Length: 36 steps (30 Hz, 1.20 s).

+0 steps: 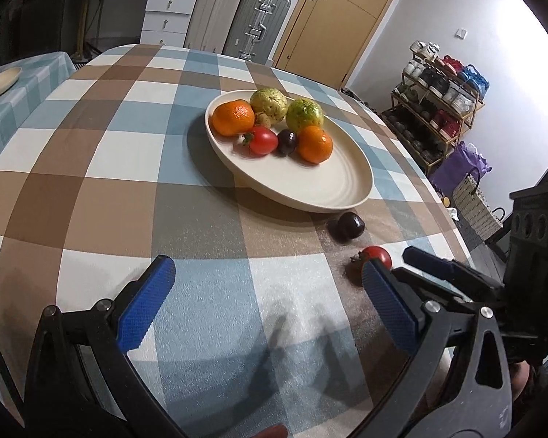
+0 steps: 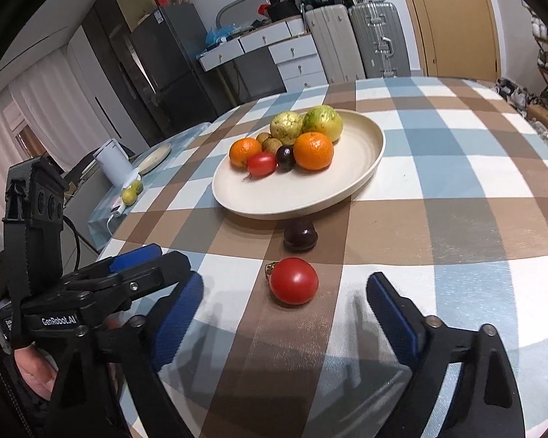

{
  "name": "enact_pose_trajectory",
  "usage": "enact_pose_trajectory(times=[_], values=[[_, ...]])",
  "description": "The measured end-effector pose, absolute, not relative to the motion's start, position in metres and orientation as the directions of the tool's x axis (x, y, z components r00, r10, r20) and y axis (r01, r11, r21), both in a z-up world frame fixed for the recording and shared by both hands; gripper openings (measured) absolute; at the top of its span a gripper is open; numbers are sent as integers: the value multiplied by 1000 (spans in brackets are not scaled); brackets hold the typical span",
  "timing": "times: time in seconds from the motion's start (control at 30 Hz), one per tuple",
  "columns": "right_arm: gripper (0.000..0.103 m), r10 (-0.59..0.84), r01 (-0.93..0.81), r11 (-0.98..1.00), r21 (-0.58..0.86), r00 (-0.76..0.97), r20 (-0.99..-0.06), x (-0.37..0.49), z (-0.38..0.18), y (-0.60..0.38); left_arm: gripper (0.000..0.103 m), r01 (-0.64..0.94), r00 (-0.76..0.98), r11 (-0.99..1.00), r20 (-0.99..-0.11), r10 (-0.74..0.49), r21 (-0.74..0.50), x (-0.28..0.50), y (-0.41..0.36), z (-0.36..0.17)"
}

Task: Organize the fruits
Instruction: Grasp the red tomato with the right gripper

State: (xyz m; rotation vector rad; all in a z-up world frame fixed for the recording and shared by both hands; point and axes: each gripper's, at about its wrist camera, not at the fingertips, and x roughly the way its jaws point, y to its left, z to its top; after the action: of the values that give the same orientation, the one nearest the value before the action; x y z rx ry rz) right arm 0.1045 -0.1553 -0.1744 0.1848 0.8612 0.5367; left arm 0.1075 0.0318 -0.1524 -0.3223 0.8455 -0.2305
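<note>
We hold the right claw (image 2: 285,314) spread wide and empty, the loose tomato (image 2: 293,281) just ahead between its tips; next we ease forward, pinch it, and carry it to the plate (image 2: 347,189) beyond

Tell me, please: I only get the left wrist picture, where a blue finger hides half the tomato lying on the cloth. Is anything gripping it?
Observer: No. In the right wrist view, the tomato lies untouched on the cloth, between the spread fingers of the right hand-held gripper.
Visitor: Is there anything on the side table besides the plate?
Observer: Yes, a white jug and two green fruits.
</note>
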Motion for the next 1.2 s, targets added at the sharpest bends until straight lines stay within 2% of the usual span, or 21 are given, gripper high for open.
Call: enact_pose_trajectory(times=[0.13,0.3,0.33,0.47,0.57,0.6,0.63,0.93,1.2], values=[[78,529,-371,846,381,504,-682,110,-179,-155,102,69,644,925,-691,-328,-375,110,35,-154],[75,531,-382,844,377,497,-686,113,-180,-150,102,64,651,924,-686,-325,-377,110,39,-154],[70,530,-383,845,374,497,-687,114,-180,-149,102,64,649,924,-688,-325,-376,110,39,-154],[62,524,-392,846,361,487,-699,116,-180,-144,102,63,646,922,-689,-329,-381,109,40,-155],[45,519,-390,848,358,483,-705,117,-182,-142,102,65,648,925,-689,-325,-376,109,39,-154],[35,520,-391,848,357,486,-702,117,-181,-143,102,67,647,925,-690,-325,-374,108,39,-153],[31,523,-392,846,360,487,-699,116,-181,-143,102,68,645,927,-692,-324,-370,109,38,-153],[29,544,-394,835,385,484,-685,115,-183,-148,102,64,654,939,-696,-296,-339,108,34,-147],[29,571,-363,821,441,537,-621,108,-173,-180,102,95,635,946,-713,-296,-309,119,20,-141]])
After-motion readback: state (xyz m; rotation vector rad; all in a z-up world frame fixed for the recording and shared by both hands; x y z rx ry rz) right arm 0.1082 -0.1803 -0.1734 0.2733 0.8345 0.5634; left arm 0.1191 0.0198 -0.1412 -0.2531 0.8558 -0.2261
